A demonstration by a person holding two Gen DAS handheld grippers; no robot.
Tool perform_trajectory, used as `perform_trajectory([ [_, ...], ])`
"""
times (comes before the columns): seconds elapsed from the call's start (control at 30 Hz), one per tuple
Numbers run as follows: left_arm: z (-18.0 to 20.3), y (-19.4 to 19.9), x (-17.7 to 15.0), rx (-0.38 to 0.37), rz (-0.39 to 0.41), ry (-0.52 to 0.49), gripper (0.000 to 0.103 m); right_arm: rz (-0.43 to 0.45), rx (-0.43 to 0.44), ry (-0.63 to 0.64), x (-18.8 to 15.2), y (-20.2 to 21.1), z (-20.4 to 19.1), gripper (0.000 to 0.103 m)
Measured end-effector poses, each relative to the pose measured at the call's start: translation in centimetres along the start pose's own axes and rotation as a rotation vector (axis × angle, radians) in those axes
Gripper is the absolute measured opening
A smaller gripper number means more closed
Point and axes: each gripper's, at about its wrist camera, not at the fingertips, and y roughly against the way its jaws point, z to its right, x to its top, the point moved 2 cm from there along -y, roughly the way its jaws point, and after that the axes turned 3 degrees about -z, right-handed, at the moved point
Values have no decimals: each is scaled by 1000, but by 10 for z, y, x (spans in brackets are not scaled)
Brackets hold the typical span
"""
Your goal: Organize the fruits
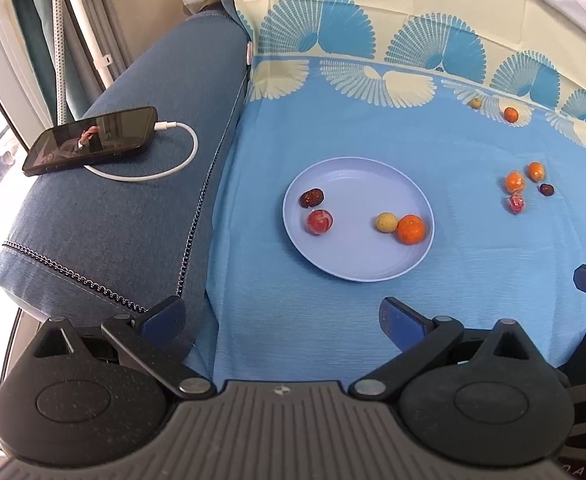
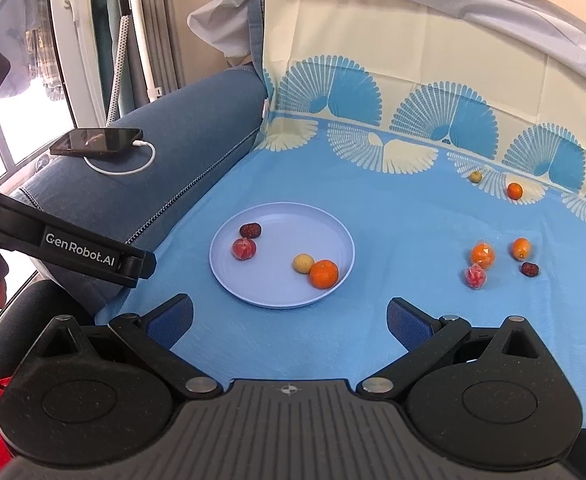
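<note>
While I hover short of the plate (image 2: 253, 294) | left gripper (image 1: 283, 318) and right gripper (image 2: 291, 318) fingers wide apart, empty | four fruits on plate, six loose on blue cloth (image 2: 393, 320) to its right

phone (image 1: 91, 140) on blue sofa arm (image 1: 133, 216), white cable (image 1: 165, 160) plugged in and looped beside it. patterned blue cloth (image 1: 373, 312) over seat. curtain (image 2: 105, 20) behind sofa.
</note>
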Motion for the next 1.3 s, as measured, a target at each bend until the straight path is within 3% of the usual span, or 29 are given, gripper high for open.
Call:
perform_trajectory([
  [1.3, 10, -15, -7, -5, -36, -26, 103, -11, 0, -53, -5, -9, 6, 102],
])
